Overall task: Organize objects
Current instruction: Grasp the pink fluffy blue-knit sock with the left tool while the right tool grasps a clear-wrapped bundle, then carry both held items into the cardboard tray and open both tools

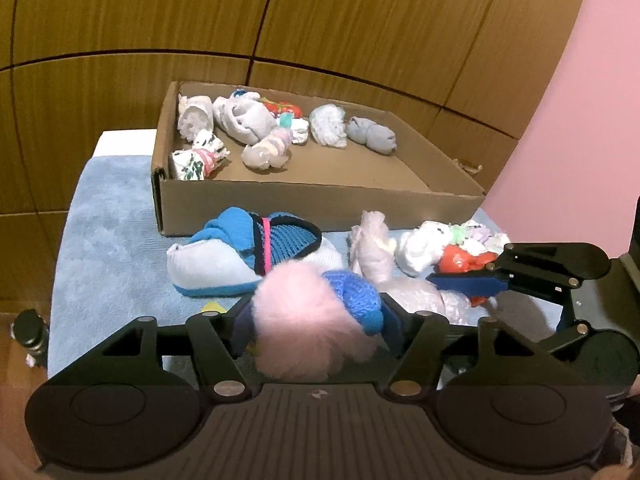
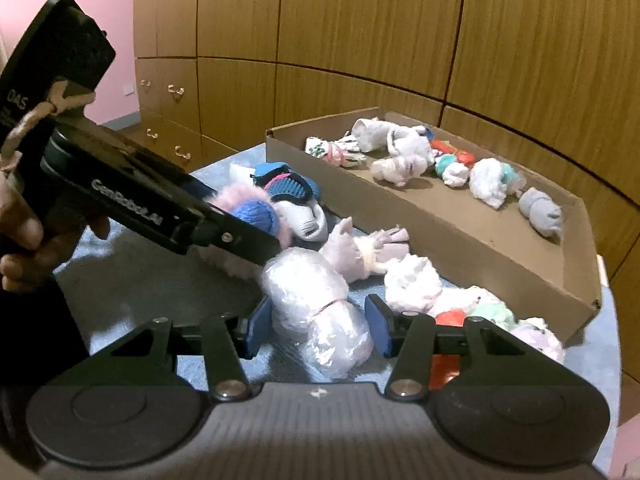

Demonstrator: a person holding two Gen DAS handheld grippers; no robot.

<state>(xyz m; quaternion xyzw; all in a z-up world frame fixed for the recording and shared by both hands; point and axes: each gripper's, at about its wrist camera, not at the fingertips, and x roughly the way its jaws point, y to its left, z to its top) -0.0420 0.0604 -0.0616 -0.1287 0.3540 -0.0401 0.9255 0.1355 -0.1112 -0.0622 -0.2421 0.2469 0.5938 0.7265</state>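
My left gripper (image 1: 316,316) is shut on a fluffy pink and blue sock bundle (image 1: 312,312), held above the blue towel; it also shows in the right wrist view (image 2: 252,212). My right gripper (image 2: 318,322) is open, its blue pads either side of a pale plastic-wrapped bundle (image 2: 316,308) lying on the towel. The cardboard box (image 1: 320,204) behind holds several rolled sock bundles (image 1: 248,120). A blue and white slipper sock (image 1: 240,252) lies in front of the box.
Loose bundles, pale pink (image 1: 372,248), white (image 1: 420,248) and red (image 1: 460,260), lie on the blue towel (image 1: 108,220) right of the slipper sock. Wooden cupboards (image 1: 320,20) stand behind, a pink wall (image 1: 580,140) to the right.
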